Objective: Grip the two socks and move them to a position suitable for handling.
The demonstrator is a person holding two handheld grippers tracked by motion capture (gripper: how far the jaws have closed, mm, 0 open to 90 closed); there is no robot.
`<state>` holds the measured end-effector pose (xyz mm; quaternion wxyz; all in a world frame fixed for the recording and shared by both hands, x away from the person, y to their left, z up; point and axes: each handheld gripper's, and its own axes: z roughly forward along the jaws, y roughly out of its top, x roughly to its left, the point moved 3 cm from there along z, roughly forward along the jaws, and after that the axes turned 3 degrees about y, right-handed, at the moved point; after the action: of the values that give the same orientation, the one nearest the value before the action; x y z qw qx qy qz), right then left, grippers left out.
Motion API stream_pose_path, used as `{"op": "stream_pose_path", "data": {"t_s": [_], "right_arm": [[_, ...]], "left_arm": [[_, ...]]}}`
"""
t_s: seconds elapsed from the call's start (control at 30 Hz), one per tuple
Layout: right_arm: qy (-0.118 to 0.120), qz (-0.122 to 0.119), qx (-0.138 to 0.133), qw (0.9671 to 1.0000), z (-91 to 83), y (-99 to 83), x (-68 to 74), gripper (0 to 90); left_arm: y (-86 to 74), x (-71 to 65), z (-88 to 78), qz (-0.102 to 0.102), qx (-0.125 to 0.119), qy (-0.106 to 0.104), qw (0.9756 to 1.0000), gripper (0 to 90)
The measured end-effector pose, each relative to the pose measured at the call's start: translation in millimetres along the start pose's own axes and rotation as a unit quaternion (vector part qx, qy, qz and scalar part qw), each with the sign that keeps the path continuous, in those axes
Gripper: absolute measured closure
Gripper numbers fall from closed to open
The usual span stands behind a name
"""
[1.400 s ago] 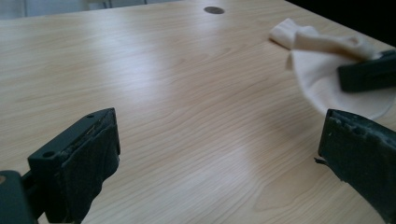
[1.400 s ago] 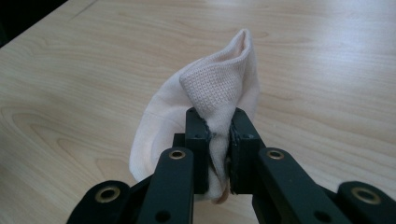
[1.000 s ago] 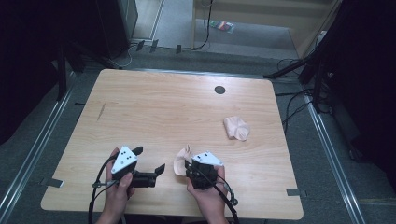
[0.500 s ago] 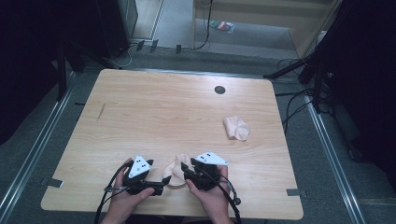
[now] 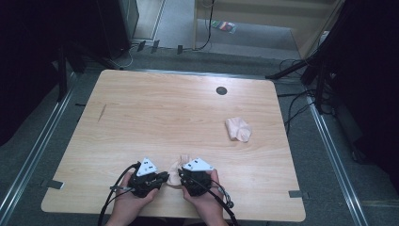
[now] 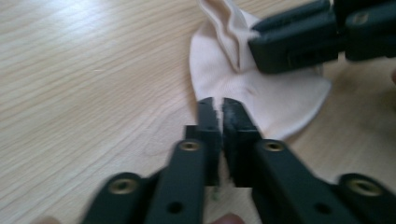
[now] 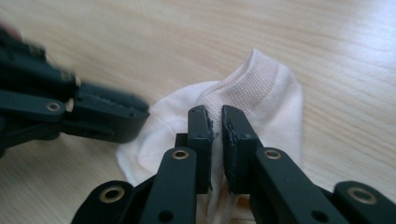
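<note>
Both hands have drawn closer together near the table's [image 5: 141, 117] front edge since a second ago, and the left gripper [image 5: 157, 178] — then held apart from the cloth with its jaws spread — now meets the pale pink sock [image 5: 176, 170] from the left side. Its jaws have just been closing, and in the left gripper view they stand pinched on the sock's [image 6: 261, 95] near edge, a sliver of cloth between the pads. The right gripper [image 5: 182, 177] has kept to the sock's other side; its jaws have also just been closing, and in the right gripper view they clamp a raised fold just below the ribbed cuff [image 7: 252, 84]. So the sock lies low on the table, bunched between the two grippers. A second pale sock [image 5: 238, 128] lies crumpled toward the right edge, well apart — unmoved from before.
</note>
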<state>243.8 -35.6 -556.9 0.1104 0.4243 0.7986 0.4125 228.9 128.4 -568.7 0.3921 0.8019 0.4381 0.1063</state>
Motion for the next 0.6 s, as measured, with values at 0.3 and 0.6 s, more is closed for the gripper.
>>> {"op": "stream_pose_path", "data": {"t_s": [0.3, 0.6], "right_arm": [[0.036, 0.136, -0.056, 0.9885, -36.0, 9.0, -43.6, 83.8], [0.048, 0.100, -0.030, 0.9934, -15.6, -1.9, -20.8, 83.9]], "left_arm": [[6.8, 15.9, -16.4, -0.021, -0.036, -0.055, 0.9976, 90.0], [5.7, -1.0, 1.0, 0.000, -0.022, -0.051, 0.9984, 48.8]]}}
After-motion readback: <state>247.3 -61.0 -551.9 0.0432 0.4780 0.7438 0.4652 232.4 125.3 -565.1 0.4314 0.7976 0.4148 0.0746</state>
